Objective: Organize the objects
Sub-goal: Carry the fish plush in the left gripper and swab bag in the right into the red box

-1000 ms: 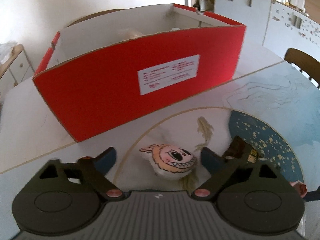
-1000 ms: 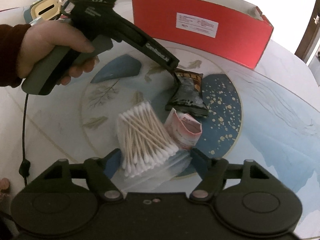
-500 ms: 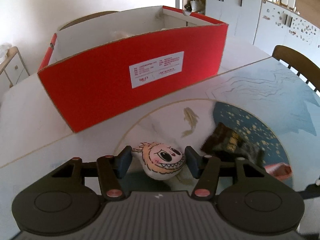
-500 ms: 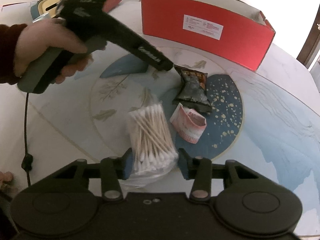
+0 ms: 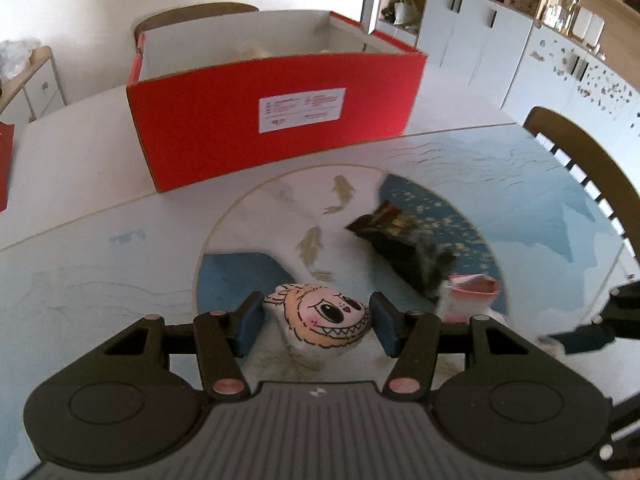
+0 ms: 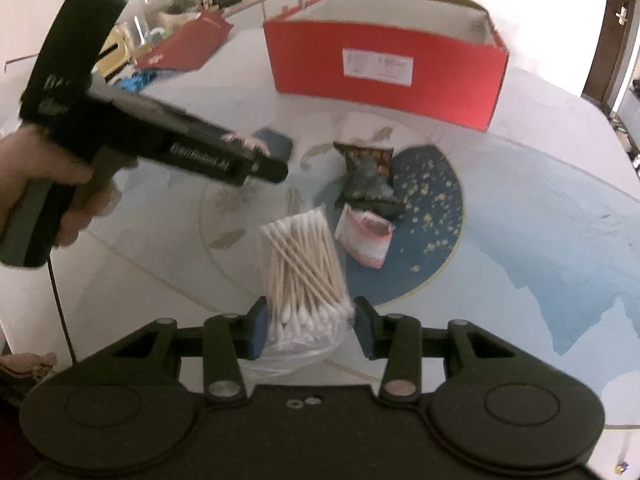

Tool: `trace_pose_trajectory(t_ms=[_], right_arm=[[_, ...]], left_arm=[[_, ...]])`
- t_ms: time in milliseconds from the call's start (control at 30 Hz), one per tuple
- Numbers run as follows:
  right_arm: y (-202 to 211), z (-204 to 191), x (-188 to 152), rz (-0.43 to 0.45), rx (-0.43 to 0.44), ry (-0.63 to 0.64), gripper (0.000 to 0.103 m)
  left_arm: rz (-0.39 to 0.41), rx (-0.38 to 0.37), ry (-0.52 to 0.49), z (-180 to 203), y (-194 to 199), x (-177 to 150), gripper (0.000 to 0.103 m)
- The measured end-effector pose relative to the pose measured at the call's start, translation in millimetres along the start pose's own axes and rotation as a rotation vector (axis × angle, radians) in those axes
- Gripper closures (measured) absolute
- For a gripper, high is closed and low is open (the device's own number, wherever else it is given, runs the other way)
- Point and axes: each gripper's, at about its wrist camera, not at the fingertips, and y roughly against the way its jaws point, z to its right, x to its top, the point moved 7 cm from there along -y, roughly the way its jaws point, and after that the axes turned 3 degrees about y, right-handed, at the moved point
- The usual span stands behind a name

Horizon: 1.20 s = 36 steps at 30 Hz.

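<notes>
Both claws loaded, red box waiting.

The left claw (image 5: 316, 326) is clenched on a small cartoon-face plush pouch (image 5: 320, 322), and the right claw (image 6: 308, 326) pinches a clear bag of cotton swabs (image 6: 304, 264) at its bottom end; both sit on the near side of the red cardboard box (image 5: 276, 120), above the desk (image 5: 92, 264). The pouch looks soft and light, best squeezed across its middle. The swab bag seems slippery and floppy, so hold the bundle, not loose film. 2 packets, a dark snack packet (image 6: 366, 180) and a pink sachet (image 6: 366, 236), lie in front of the box.
</notes>
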Motion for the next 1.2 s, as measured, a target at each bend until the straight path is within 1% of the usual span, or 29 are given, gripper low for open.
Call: trace_pose_trajectory(t_ms=[233, 433, 667, 833, 1200], right_arm=[[23.6, 11.4, 18.7, 0.053, -0.021, -0.029, 0.06], [33.5, 23.2, 36.3, 0.063, -0.001, -0.076, 0.06], [41.3, 44.4, 72.7, 0.117, -0.02, -0.125, 0.06], [45.0, 53.7, 100.0, 0.156, -0.044, -0.124, 0.06], [35.2, 65.1, 161.3, 0.204, -0.093, -0.139, 0.06]], left_arm=[[0.031, -0.038, 0.015, 21.3, 27.8, 4.0, 0.046], [0.064, -0.058, 0.018, 31.2, 46.6, 19.0, 0.046], [0.117, -0.066, 0.016, 33.7, 59.3, 46.6, 0.046], [0.152, -0.067, 0.002, 32.0, 64.4, 65.8, 0.046], [0.227, -0.042, -0.021, 16.9, 67.6, 120.8, 0.046]])
